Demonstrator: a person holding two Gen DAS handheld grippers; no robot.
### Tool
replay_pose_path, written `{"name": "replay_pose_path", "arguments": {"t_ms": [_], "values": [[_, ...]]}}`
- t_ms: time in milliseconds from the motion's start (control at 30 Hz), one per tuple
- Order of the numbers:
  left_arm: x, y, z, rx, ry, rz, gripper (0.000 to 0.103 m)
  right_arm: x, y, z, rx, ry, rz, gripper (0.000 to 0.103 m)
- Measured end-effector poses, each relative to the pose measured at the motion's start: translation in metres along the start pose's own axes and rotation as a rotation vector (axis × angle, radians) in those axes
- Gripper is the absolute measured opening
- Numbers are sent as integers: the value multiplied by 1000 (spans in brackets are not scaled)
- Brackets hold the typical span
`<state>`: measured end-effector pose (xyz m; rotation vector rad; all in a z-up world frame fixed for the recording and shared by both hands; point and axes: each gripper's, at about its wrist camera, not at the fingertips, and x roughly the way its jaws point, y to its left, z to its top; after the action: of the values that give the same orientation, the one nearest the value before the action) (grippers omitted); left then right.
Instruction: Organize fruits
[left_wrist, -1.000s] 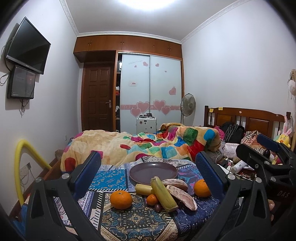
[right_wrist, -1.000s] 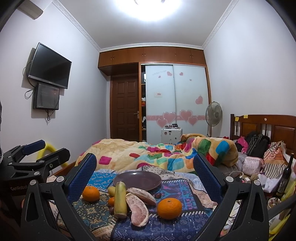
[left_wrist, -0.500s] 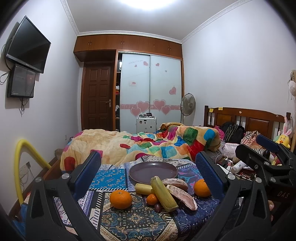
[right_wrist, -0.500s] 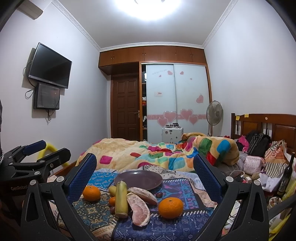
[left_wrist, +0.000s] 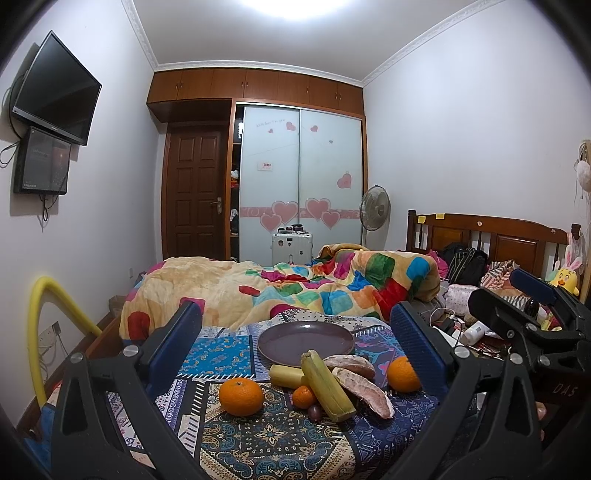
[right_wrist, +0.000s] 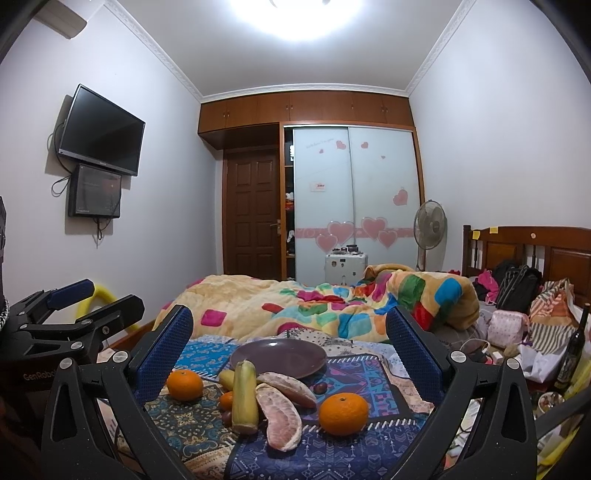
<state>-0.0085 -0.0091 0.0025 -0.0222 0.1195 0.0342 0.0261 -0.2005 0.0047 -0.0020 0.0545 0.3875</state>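
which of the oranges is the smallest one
The little orange tucked against the sugarcane pieces, beside a dark grape. The two big oranges sit apart at the left and right.

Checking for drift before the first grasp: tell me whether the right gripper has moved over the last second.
No. In the right wrist view, the right gripper frames the purple plate almost exactly as before.
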Motion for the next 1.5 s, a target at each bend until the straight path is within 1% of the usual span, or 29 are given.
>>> {"name": "replay_pose_path", "arguments": {"t_ms": [333, 500, 633, 767, 867, 1100, 1167, 1267, 1333, 1500], "values": [[2, -1, -5, 1, 9, -3, 103, 2, 4, -2, 0, 8, -1, 103], [15, 7, -9, 3, 47, 3, 103, 10, -1, -6, -4, 36, -16, 103], [34, 18, -15, -2, 119, 11, 103, 25, -12, -13, -30, 84, -45, 103], [60, 36, -25, -21, 209, 24, 103, 46, -25, -23, -74, 155, -87, 103], [78, 49, -33, -33, 271, 38, 103, 62, -37, -32, -89, 216, -99, 103], [120, 72, -58, -44, 434, 44, 95, 93, -66, -53, -80, 373, -78, 103], [133, 76, -66, -31, 482, 38, 93, 102, -72, -59, -73, 422, -65, 103], [146, 76, -78, -9, 540, 30, 91, 110, -78, -68, -77, 473, -57, 103], [153, 77, -84, -10, 569, 22, 90, 113, -79, -73, -80, 500, -48, 103], [170, 82, -96, -32, 636, 0, 85, 125, -80, -86, -76, 567, 7, 100]]}}
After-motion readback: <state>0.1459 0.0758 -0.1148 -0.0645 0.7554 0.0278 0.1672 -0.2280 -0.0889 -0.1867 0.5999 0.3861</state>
